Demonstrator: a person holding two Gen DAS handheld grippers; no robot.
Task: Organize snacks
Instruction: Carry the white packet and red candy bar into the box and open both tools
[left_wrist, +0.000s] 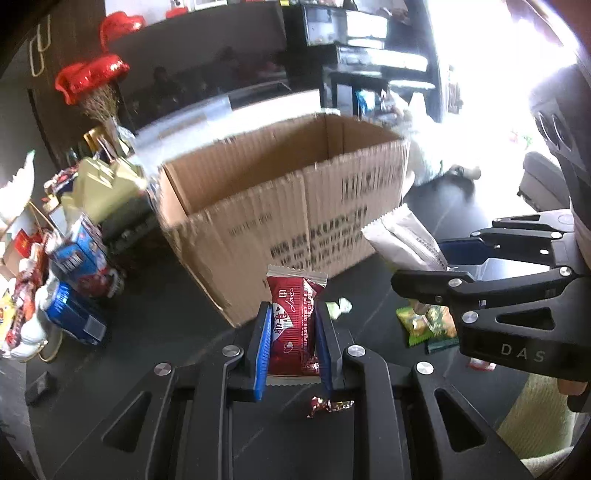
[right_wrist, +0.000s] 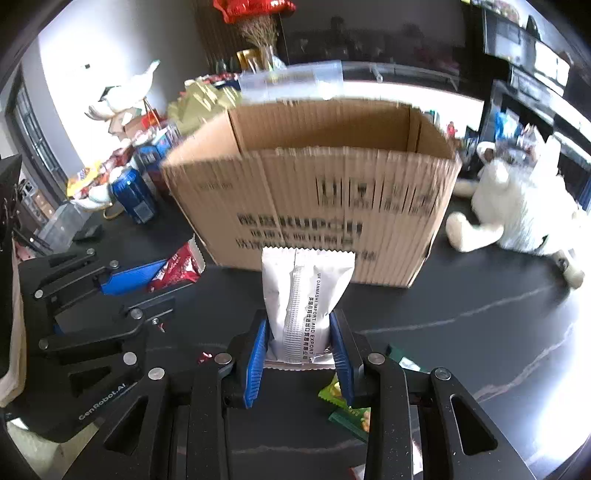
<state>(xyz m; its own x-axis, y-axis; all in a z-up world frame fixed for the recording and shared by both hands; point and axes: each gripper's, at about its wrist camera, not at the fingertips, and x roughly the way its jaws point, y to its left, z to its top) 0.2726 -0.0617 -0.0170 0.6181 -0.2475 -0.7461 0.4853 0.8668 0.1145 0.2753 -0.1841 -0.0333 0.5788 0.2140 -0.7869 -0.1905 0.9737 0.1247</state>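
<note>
1. We hold one red packet (left_wrist: 293, 325) in our left gripper (left_wrist: 291, 350), pads clamped on its sides; its long axis runs forward along the fingers, top seam toward the box (left_wrist: 280, 206).
2. We hold one white packet (right_wrist: 304, 306) in our right gripper (right_wrist: 301, 354), clamped likewise, long axis forward, seam toward the box.
3. One box, open-topped, upright just beyond both packets.
4. On the dark table (right_wrist: 480, 314): one green packet (right_wrist: 340, 397) under the right fingers, one small foil candy (left_wrist: 327, 404) under the left.
5. Open tabletop lies right of the box, up to the one white plush (right_wrist: 517, 210); cans and snacks crowd its left.
</note>
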